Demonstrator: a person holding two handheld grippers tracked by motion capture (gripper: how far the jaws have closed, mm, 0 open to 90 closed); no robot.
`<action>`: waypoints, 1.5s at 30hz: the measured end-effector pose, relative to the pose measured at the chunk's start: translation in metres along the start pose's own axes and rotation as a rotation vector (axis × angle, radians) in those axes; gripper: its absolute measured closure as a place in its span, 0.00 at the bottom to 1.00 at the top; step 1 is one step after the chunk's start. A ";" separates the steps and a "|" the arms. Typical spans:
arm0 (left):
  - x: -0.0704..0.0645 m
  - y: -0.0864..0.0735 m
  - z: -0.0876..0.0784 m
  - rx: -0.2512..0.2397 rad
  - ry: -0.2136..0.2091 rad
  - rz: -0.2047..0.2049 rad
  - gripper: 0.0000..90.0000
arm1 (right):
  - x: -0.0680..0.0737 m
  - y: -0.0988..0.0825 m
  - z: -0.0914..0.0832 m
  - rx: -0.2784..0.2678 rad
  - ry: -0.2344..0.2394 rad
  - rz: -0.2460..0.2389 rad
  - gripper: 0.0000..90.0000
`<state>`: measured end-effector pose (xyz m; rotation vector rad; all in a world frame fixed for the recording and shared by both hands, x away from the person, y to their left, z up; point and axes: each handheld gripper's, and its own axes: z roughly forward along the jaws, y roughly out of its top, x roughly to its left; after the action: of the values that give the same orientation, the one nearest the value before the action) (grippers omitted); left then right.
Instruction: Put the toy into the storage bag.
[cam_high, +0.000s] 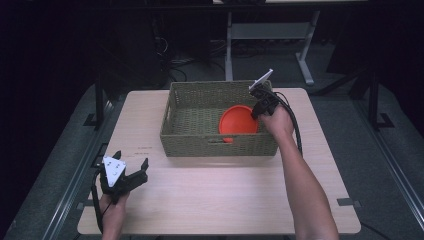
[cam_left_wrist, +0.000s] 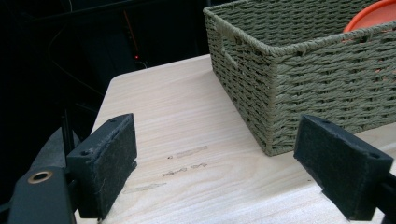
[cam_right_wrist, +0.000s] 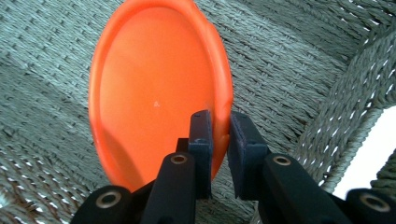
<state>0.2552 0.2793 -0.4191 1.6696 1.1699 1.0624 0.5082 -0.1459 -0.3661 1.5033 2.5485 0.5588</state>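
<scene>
An orange plate stands tilted inside the woven green basket, over its right half. My right gripper reaches in over the basket's right wall. In the right gripper view its jaws straddle the rim of the orange plate, one pad on each face, shut on it. My left gripper rests near the table's front left corner, well apart from the basket. Its jaws are wide open with only bare tabletop between them, and the basket lies ahead to the right.
The light wooden table is bare in front of the basket. The basket has a handle slot in its front wall. Beyond the table are dark floor, cables and a grey stand.
</scene>
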 end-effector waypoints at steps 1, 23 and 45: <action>0.000 0.000 0.000 -0.001 -0.001 -0.001 0.14 | 0.000 0.000 0.001 0.001 -0.004 -0.002 0.88; -0.002 0.001 0.004 0.008 -0.002 -0.005 0.14 | -0.006 0.001 -0.001 -0.022 0.011 0.008 0.86; -0.002 0.000 0.003 0.010 -0.003 -0.009 0.14 | 0.001 -0.001 -0.006 -0.091 0.129 0.017 0.53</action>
<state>0.2581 0.2772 -0.4203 1.6721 1.1814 1.0495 0.5051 -0.1476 -0.3605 1.5055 2.5669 0.7866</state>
